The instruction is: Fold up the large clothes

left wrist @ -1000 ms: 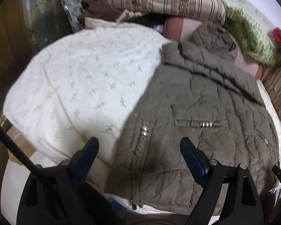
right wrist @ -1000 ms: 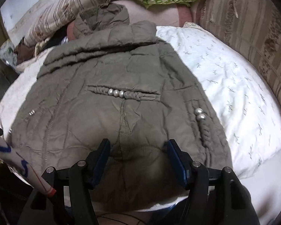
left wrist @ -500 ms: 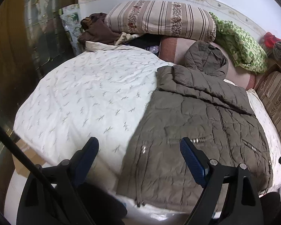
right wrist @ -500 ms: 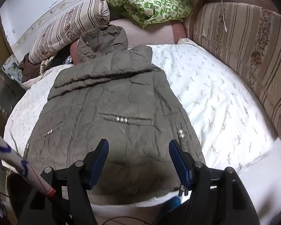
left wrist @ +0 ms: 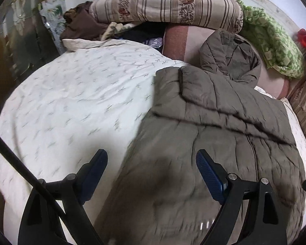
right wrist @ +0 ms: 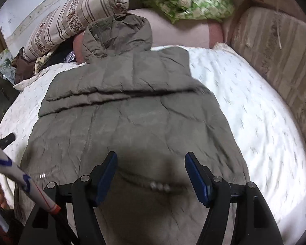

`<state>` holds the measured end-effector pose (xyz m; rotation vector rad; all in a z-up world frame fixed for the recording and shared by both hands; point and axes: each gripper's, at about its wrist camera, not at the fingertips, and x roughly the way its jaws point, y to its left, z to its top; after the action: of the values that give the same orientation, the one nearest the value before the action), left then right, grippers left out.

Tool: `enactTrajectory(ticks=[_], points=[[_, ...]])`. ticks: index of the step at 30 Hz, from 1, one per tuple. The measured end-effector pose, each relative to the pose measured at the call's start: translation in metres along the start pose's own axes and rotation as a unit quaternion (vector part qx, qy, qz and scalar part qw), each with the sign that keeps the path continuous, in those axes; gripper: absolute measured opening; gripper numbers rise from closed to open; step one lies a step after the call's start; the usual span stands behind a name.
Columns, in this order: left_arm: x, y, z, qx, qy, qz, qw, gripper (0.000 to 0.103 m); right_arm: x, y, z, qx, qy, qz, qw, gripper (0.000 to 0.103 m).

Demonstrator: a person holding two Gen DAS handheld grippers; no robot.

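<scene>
the olive jacket (right wrist: 132, 122) lies flat on the bed (left wrist: 71, 106), long axis running away from me, hood farthest. my right fingers (right wrist: 151, 180) hover over its middle, released, empty; my left fingers (left wrist: 151, 178) straddle its left edge, spread, empty.

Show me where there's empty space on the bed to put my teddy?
Bare sheet lies left of the jacket, and more lies between the jacket and the striped cushion. The head end is crowded: striped pillow, green blanket.
</scene>
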<state>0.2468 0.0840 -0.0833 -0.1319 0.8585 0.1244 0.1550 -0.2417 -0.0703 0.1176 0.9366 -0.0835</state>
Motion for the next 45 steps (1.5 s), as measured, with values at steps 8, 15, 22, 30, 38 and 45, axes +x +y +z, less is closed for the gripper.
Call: enactTrajectory(ticks=[8,15,22,30,38,45], points=[[0.047,0.011,-0.001,-0.007,0.022,-0.010,0.9997,0.088,0.023,0.063,0.077,-0.041,-0.002,0.003,0.999,0.073],[0.051,0.038,0.018,-0.045,0.026,-0.017,0.9985,0.088,0.088,0.128,0.183,-0.036,0.001,0.021,0.999,0.073],[0.058,0.056,0.036,-0.059,0.018,-0.002,0.9981,0.088,0.164,0.173,0.306,0.017,-0.020,0.001,1.000,0.079],[0.080,0.057,0.034,-0.054,0.047,0.005,0.9974,0.088,0.239,0.214,0.379,0.047,-0.032,0.005,0.998,0.081],[0.081,0.053,0.033,-0.046,0.049,0.004,0.9977,0.088,0.227,0.209,0.360,0.019,-0.023,-0.017,0.999,0.009],[0.063,0.072,0.031,-0.082,0.039,-0.007,0.9958,0.088,0.103,0.193,0.258,-0.036,-0.033,0.039,0.998,0.007]])
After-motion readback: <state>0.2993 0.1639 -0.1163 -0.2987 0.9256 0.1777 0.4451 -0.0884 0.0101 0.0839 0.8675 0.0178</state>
